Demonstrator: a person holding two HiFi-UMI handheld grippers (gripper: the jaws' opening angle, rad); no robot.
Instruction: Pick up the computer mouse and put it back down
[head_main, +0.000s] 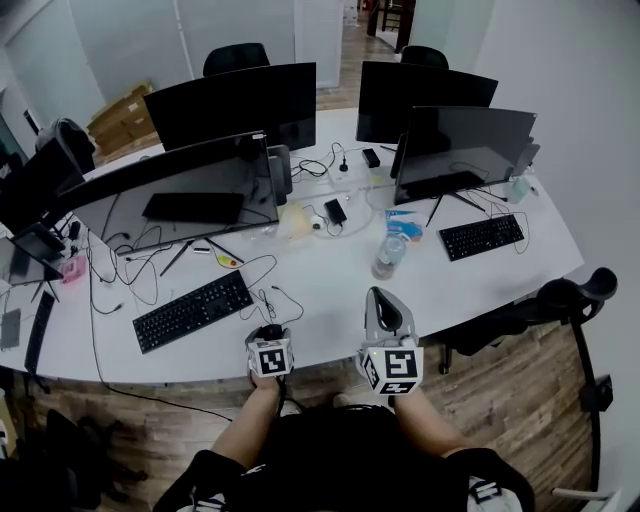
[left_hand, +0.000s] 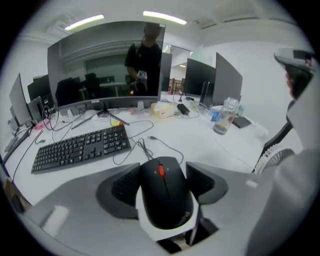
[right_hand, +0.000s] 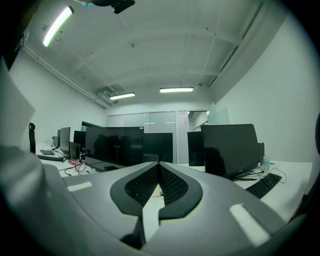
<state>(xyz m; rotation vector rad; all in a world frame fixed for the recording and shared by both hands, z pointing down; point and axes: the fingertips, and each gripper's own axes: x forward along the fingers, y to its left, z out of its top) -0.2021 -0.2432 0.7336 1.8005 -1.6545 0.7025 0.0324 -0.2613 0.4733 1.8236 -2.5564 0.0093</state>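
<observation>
Computer mouse (left_hand: 165, 200) clamped in left gripper (left_hand: 162, 176), its underside hidden; right gripper (right_hand: 159, 169) jaws pressed together

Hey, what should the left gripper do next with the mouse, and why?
Probably lower it gently onto the white desk: the left gripper clasps the black computer mouse with the orange wheel between its pads, so setting it down remains.

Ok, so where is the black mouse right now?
In the left gripper view the mouse is held between the left gripper's jaws, low in the middle, near the desk's front edge and just right of the black keyboard.
</observation>
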